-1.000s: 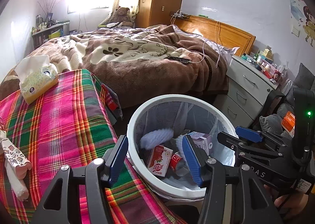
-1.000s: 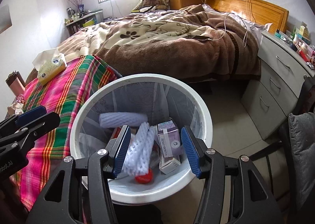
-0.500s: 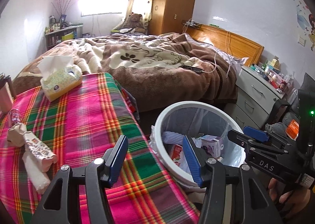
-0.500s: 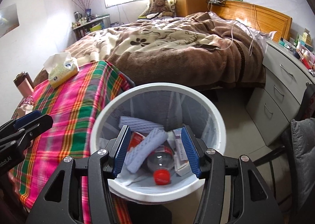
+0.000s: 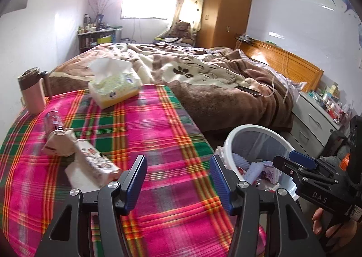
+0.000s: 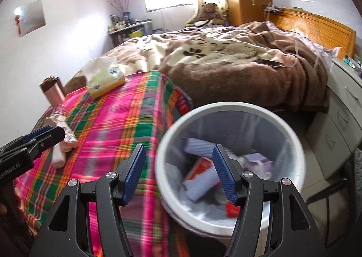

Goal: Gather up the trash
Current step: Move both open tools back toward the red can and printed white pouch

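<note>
A plaid-covered tabletop (image 5: 158, 134) stands beside an unmade bed (image 5: 203, 76), its near edge cut off; the left gripper (image 5: 178, 180) hovers above it, fingers apart and empty, wrappers (image 5: 90, 162) blurred at its left. The right gripper (image 6: 179, 171), jaws opening with nothing between, hangs over the white bin (image 6: 291, 143); the trash (image 6: 203, 173) inside is smeared, half hidden by a finger.
</note>
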A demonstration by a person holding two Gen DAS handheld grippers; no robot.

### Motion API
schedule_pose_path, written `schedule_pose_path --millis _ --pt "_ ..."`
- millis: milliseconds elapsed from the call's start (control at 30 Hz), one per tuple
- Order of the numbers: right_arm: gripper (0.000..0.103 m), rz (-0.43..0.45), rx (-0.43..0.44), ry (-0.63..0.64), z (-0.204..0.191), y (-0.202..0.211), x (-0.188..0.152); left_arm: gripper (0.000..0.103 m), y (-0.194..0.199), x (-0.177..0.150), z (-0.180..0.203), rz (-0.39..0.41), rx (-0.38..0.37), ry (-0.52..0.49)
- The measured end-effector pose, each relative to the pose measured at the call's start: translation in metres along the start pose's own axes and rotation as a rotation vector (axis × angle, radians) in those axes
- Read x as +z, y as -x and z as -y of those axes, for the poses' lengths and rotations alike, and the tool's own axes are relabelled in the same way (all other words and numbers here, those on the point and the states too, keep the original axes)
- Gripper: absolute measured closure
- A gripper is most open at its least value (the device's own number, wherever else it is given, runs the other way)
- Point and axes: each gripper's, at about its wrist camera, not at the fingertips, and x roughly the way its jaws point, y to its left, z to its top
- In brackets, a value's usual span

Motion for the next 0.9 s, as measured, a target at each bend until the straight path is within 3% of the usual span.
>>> schedule_pose_path --millis 133,633,900 --pt "0.039 -0.011 0.045 0.026 -0.019 -0.006 0.000 0.042 0.007 -0.001 -0.024 0.011 0.030 0.033" --pt "0.039 -0.081 0.170 0.144 -0.092 -0.038 0.003 0.041 0.024 0.006 -0.123 0.031 0.161 0.170" --pt "0.039 -0.111 0.246 0.179 -0.131 -0.057 0.010 0.041 0.015 0.015 -0.171 0.013 0.183 0.230"
